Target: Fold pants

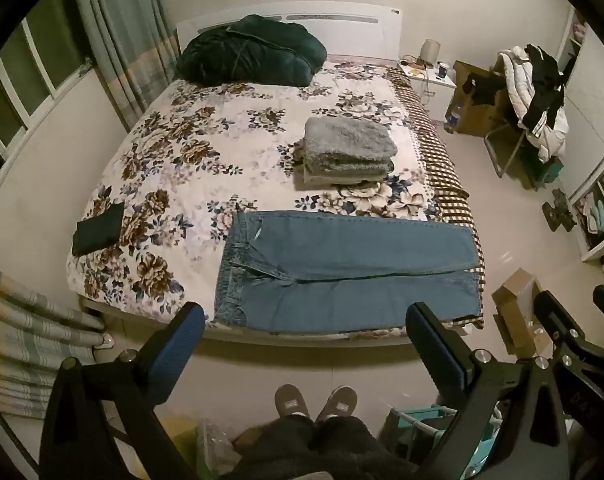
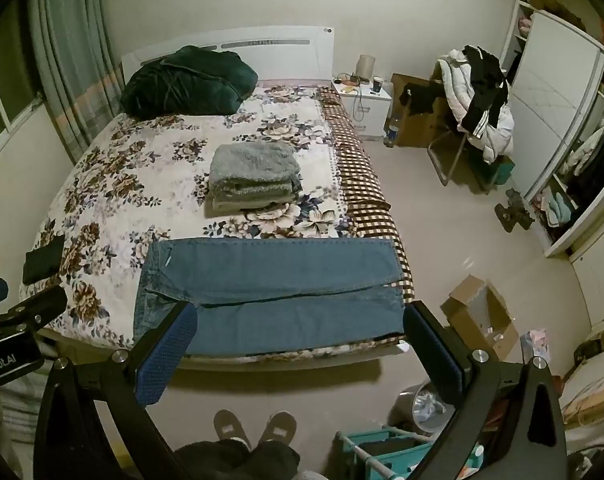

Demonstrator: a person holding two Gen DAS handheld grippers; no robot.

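A bedroom is shown, with pale walls, a pale floor and striped curtains [image 1: 114,40] at the window side. Most of the view is taken up by a bed [image 1: 174,184] covered with a flowered spread; a checked sheet [image 1: 441,168] is exposed along its right edge.

The jeans [image 1: 341,268] are laid flat along the near edge of the bed, close to the person's slippers [image 1: 315,400]. Their long axis is set across the bed, parallel to that near edge. The waistband [image 1: 232,276] is pointed to the left, and the leg ends [image 1: 471,276] are pointed to the right, reaching the bed's right side. The two legs are spread side by side, one behind the other, with a dark seam line between them.

Further back on the bed, a stack of folded grey fleece [image 1: 347,152] is placed, a dark green quilt [image 1: 254,52] is heaped by the headboard, and a small folded black cloth [image 1: 98,234] is left at the left edge.

On the floor to the right, an open cardboard box [image 2: 479,318] is seen; what lies inside cannot be made out. A teal basket [image 2: 385,448] is seen near the feet, with something dark inside. An open wardrobe [image 2: 573,168] with clothes on its shelves is seen at the far right.

The left hand-held gripper [image 1: 305,344] is held wide apart above the near edge, with nothing gripped. The right hand-held gripper [image 2: 298,344] is likewise spread wide and empty.
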